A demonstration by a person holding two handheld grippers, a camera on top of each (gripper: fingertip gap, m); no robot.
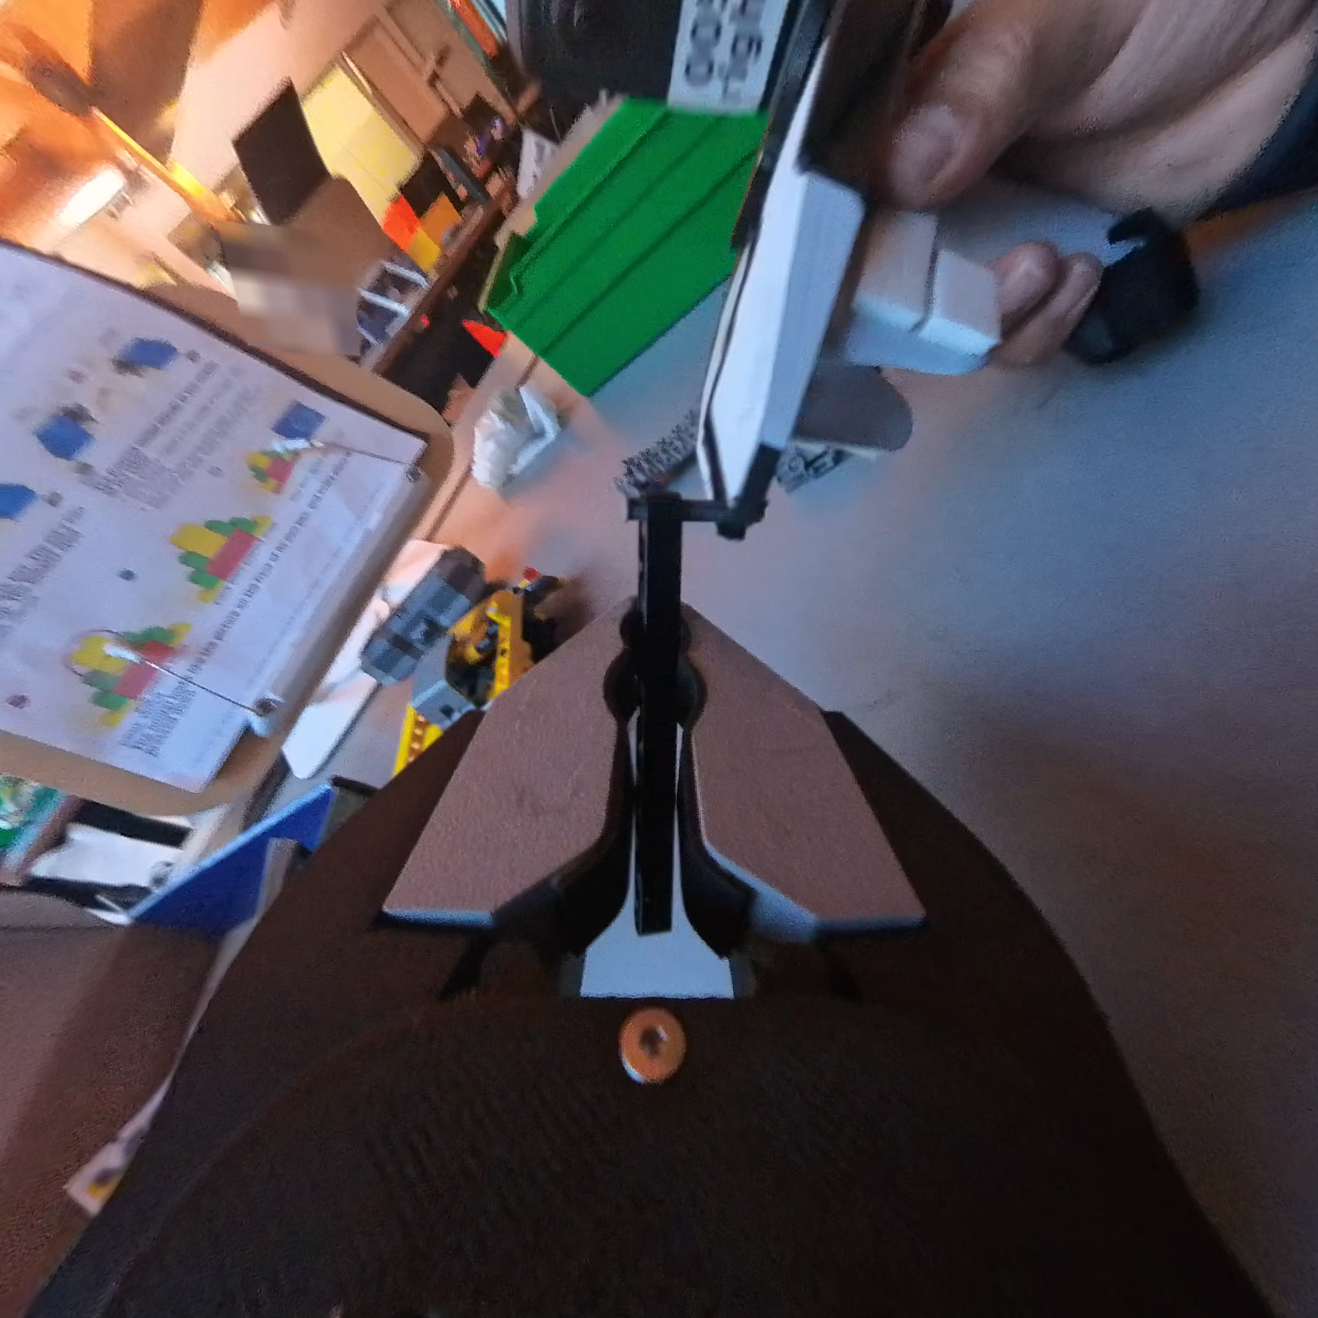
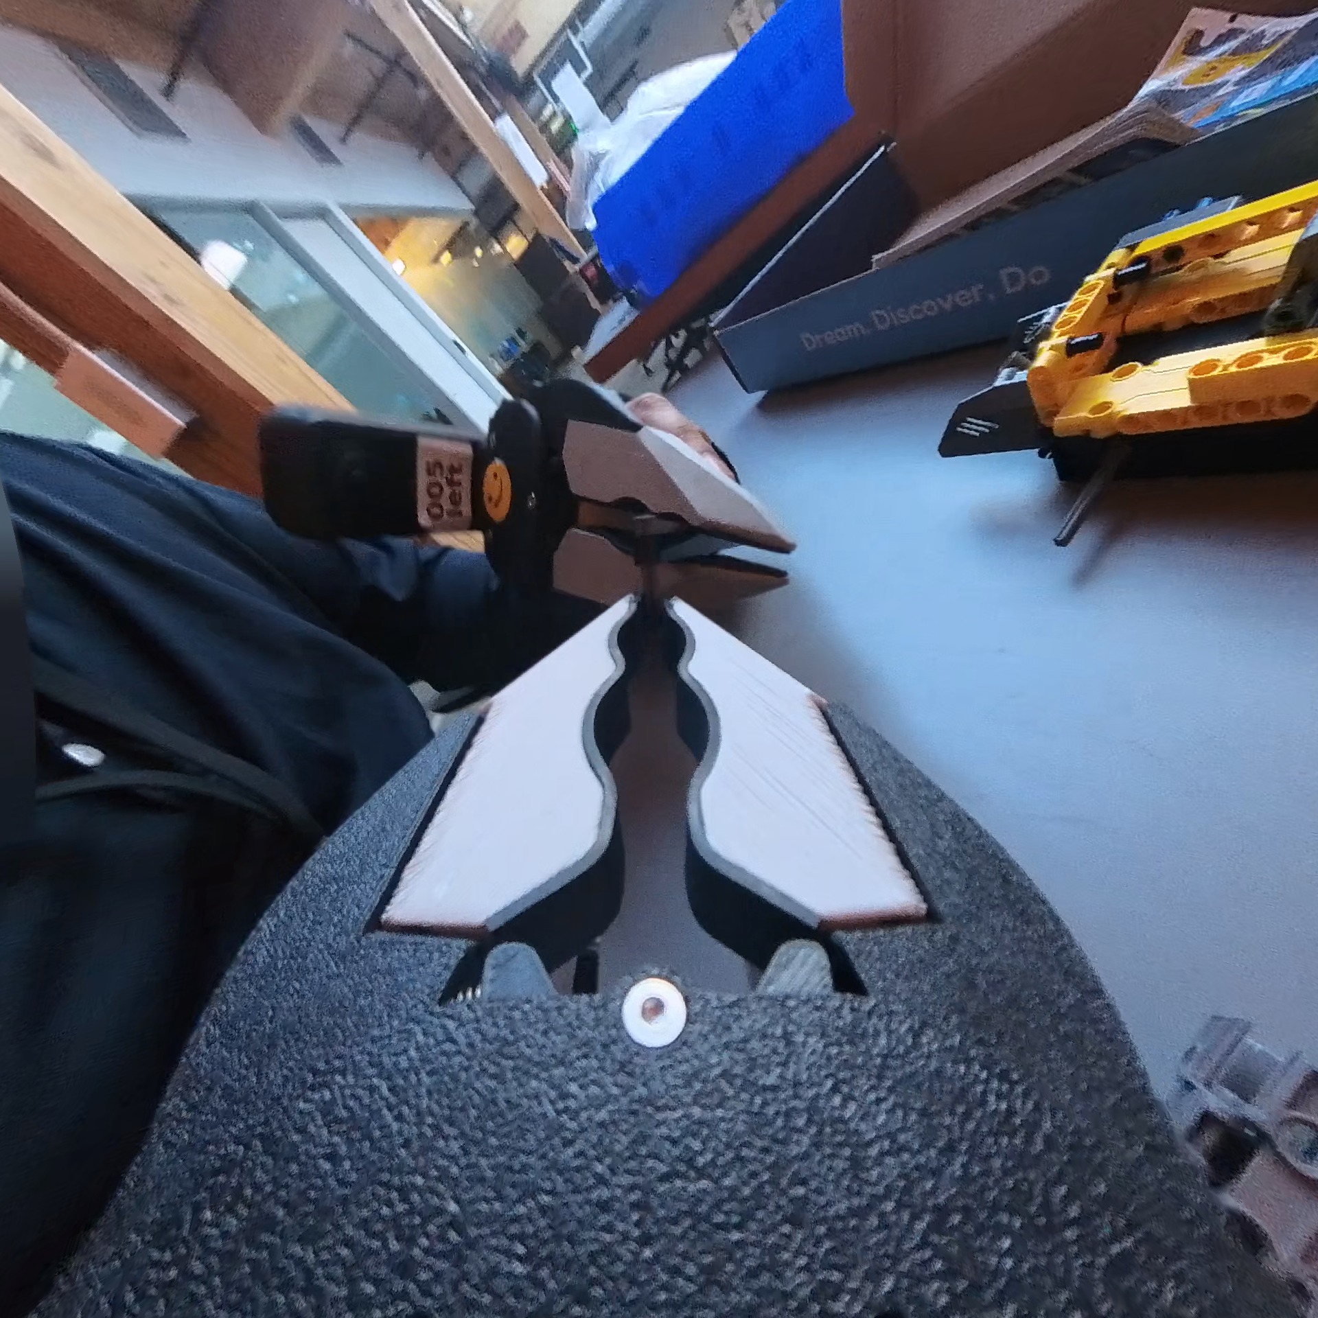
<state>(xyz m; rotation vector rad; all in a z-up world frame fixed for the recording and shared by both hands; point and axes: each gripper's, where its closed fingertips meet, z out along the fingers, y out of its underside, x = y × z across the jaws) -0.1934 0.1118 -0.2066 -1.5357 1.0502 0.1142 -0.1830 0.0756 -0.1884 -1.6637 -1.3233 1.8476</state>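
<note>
Left wrist view looks along pale fingers over a grey tabletop (image 1: 1034, 642). Left of the jaws leans a printed board (image 1: 185, 513) with brick pictures; ahead and left sits a green bin (image 1: 627, 264); nearer, left of the jaws, a yellow and grey brick model (image 1: 463, 649). The left gripper (image 1: 657, 620) is clamped on a thin black rod (image 1: 657, 749) that runs out past its tips. At the rod's far end a short black crosspiece reaches the right gripper (image 1: 742, 499), held by a hand (image 1: 1070, 107).

In the right wrist view the right gripper (image 2: 650, 606) stands slightly parted, its tips at the black rod (image 2: 647, 563); whether they pinch it I cannot tell. Just beyond the tips the left gripper (image 2: 756, 556) crosses sideways. Far right of the jaws rests the yellow brick model (image 2: 1177, 356), with a dark box (image 2: 927, 314) behind it.
</note>
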